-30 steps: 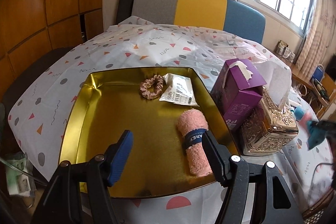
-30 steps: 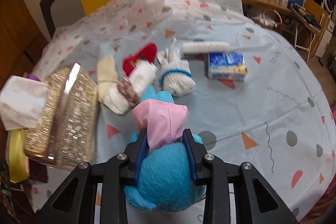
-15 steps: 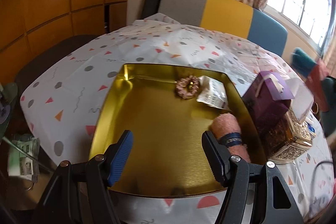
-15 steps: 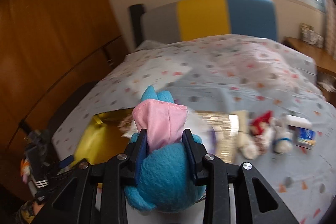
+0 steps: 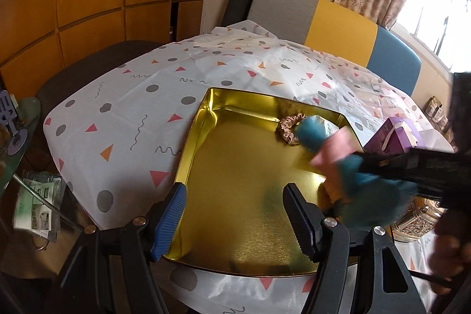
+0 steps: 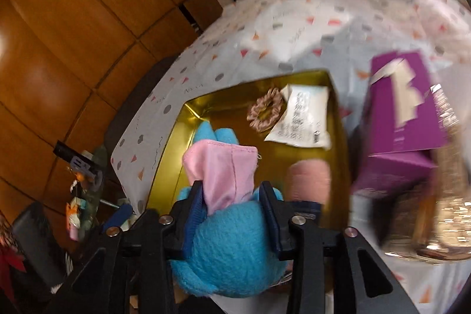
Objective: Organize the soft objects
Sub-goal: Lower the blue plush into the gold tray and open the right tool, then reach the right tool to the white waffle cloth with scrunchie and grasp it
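A blue plush toy (image 6: 232,249) with a pink cloth part sits between the pads of my right gripper (image 6: 231,187), which still touch it while the jaws are opening. The toy hangs over the gold tray (image 6: 176,134), near its right side. In the tray lie a pink rolled towel (image 6: 309,178), a beige scrunchie (image 6: 263,111) and a white wipes packet (image 6: 303,119). In the left wrist view the toy (image 5: 371,202) comes in blurred from the right. My left gripper (image 5: 234,190) stands open and empty over the near edge of the tray (image 5: 200,119).
A purple box (image 6: 403,114) and a gold tissue box (image 6: 441,211) stand right of the tray on the patterned tablecloth (image 5: 132,96). A grey, yellow and blue chair back (image 5: 338,19) is behind the table. Wooden panels fill the left. A glass side table (image 5: 17,119) holds small clutter.
My right gripper has carried the plush toy from the table's right part, past the tissue box, to above the tray. The toy now shows in the left wrist view. My left gripper drifted left.
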Tool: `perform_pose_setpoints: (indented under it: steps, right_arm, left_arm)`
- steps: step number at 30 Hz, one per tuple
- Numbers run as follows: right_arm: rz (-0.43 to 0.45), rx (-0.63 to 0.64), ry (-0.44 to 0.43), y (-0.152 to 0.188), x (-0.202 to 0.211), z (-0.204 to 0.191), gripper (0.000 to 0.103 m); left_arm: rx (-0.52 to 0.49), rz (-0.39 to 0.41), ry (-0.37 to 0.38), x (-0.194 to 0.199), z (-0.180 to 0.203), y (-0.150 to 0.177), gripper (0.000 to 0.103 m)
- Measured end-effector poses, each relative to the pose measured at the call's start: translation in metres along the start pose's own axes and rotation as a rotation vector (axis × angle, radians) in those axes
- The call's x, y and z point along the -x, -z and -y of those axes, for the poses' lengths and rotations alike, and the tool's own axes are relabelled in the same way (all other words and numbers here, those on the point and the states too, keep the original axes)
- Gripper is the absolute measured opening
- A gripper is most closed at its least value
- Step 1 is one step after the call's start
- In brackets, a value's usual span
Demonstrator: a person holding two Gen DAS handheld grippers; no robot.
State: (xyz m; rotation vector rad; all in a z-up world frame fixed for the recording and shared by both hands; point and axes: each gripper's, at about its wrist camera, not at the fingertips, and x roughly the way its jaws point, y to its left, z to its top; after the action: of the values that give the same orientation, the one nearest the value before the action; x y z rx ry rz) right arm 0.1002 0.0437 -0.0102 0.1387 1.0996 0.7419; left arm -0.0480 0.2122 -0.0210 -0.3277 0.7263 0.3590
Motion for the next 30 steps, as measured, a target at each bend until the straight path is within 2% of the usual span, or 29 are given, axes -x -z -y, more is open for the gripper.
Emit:
perform_pose_setpoints:
  steps: [5, 12, 22, 30]
  right_arm:
    - [-0.039, -0.013, 0.137, 0.004, -0.027, 0.014, 0.041]
    - [0.018, 0.03, 0.14, 0.011, -0.005, 0.021, 0.041]
    - [0.162, 0.179, 0.229, 0.03, 0.042, 0.005, 0.041]
    - [0.293, 0.183, 0.269, 0.037, 0.093, 0.022, 0.041]
  left_arm:
    - [-0.007, -0.015, -0.001, -0.004, -0.001, 0.004, 0.069]
    - [-0.028, -0.021, -0.002, -0.007, 0.008, 0.006, 0.069]
    - [-0.102, -0.007, 0.03, 0.004, 0.033, 0.008, 0.069]
    - [-0.184, 0.01, 0.059, 0.014, 0.059, 0.012, 0.07]
